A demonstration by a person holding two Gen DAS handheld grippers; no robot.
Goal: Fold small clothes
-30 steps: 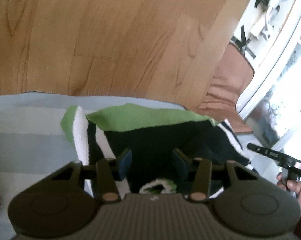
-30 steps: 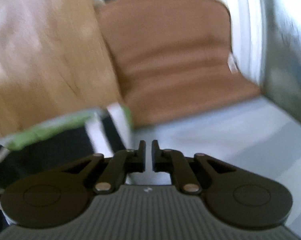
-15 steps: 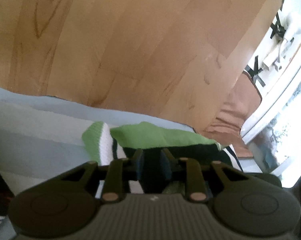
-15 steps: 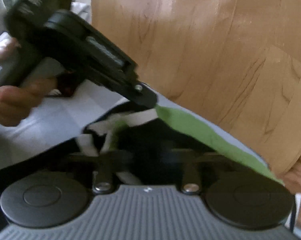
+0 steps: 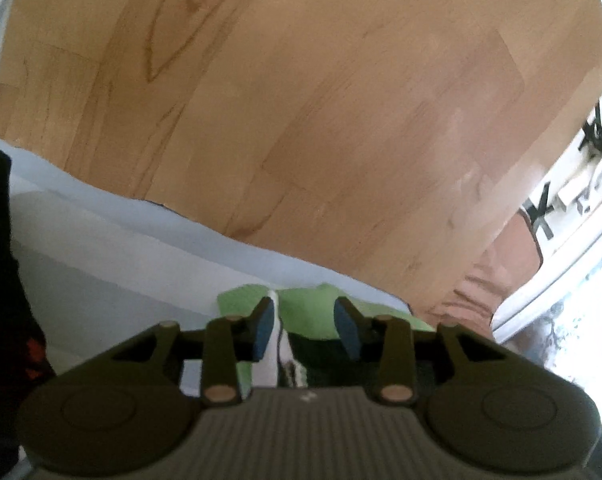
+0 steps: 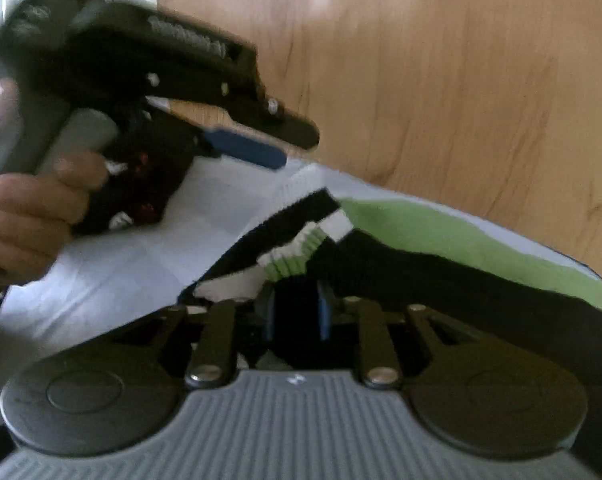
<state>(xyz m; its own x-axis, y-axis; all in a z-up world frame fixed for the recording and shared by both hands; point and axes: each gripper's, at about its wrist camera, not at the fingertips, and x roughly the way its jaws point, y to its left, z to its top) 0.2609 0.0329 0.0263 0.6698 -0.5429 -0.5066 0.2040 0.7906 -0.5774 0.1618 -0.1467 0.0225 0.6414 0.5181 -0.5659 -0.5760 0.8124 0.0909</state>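
A small garment (image 6: 401,236) in black, white and green lies on a pale blue-grey cloth (image 6: 113,264). In the left wrist view its green edge (image 5: 313,316) shows between the fingers. My left gripper (image 5: 305,328) is open and empty, raised above the garment's edge. It also shows in the right wrist view (image 6: 277,148), held in a hand and lifted clear. My right gripper (image 6: 295,312) is shut on a dark fold of the garment, low against the cloth.
The pale cloth (image 5: 101,264) ends at a wooden floor (image 5: 301,100) beyond. A brown mat (image 5: 501,272) lies at the right by a white door frame. A dark object with red marks (image 5: 5,320) sits at the left edge.
My left gripper closed on the garment, then opened, let go and rose. My right gripper swung over from the side and closed on the garment's dark fold.
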